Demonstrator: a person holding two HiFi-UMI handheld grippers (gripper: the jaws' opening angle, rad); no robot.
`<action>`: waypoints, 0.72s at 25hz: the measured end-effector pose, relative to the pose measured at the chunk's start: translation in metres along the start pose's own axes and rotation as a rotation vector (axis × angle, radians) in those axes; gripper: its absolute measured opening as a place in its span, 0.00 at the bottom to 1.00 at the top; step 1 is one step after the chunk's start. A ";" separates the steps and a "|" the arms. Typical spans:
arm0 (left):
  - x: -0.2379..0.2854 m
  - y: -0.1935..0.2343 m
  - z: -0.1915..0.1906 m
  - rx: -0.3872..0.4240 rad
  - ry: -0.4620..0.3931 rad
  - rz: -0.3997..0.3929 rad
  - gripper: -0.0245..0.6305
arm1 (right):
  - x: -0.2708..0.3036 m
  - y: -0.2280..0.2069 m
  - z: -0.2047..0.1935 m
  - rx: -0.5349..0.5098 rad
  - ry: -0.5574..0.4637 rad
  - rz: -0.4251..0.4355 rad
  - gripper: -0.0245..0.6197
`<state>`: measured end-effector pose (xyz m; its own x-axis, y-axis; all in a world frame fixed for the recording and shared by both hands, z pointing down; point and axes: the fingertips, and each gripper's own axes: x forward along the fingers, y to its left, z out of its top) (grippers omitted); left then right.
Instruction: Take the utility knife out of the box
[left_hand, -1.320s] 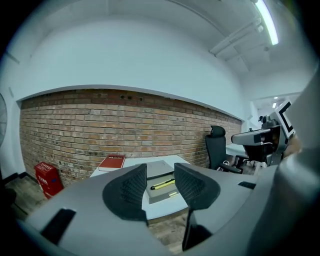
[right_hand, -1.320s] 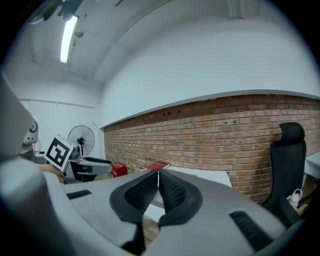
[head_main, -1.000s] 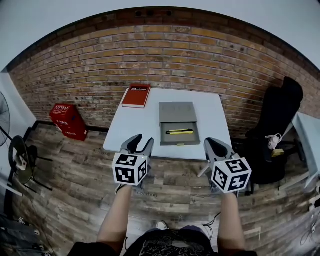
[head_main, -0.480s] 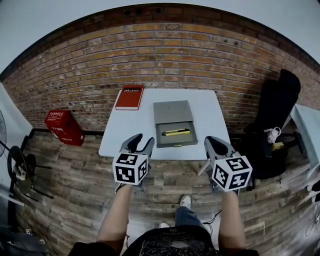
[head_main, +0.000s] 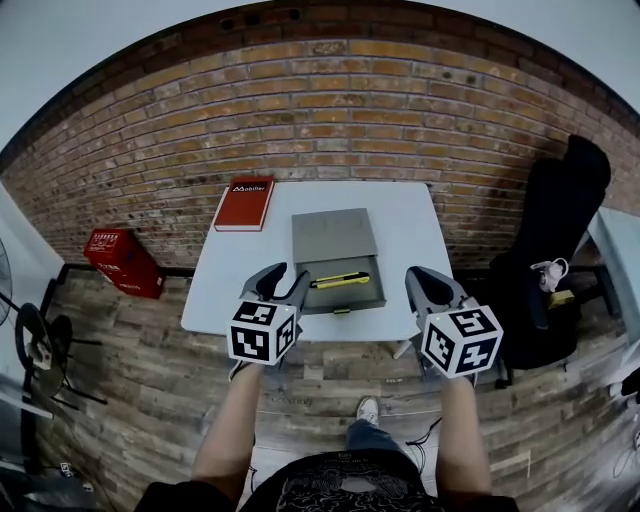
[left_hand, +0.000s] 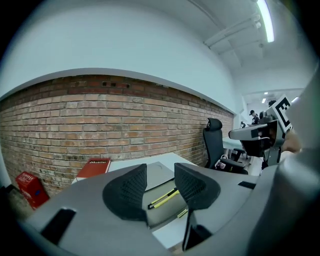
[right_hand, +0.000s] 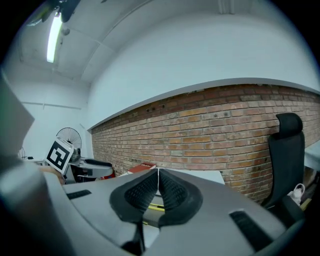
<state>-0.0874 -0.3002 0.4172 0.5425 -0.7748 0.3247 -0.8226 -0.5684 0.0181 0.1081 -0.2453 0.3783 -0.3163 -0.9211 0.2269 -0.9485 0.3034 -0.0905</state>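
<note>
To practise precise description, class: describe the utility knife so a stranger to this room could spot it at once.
A white table stands before the brick wall, with a flat grey box on its middle. In the box's open near half lies the utility knife, a slim bar set crosswise. Only it is yellow and black; the box is grey, the book nearby red.

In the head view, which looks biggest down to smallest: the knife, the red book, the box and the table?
Largest to smallest:
1. table
2. box
3. book
4. knife
All sit at about the same distance, so the order is clear.
</note>
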 end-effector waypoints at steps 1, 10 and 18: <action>0.009 0.000 0.002 0.004 0.003 -0.001 0.30 | 0.006 -0.007 0.002 0.001 0.001 0.004 0.07; 0.078 0.003 0.022 0.022 0.021 0.000 0.30 | 0.056 -0.053 0.023 -0.008 -0.003 0.045 0.07; 0.121 -0.009 0.005 0.098 0.093 -0.086 0.30 | 0.078 -0.074 0.020 -0.017 0.023 0.075 0.07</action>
<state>-0.0133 -0.3898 0.4516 0.5883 -0.6956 0.4124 -0.7506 -0.6594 -0.0414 0.1538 -0.3441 0.3836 -0.3867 -0.8898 0.2423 -0.9222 0.3757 -0.0918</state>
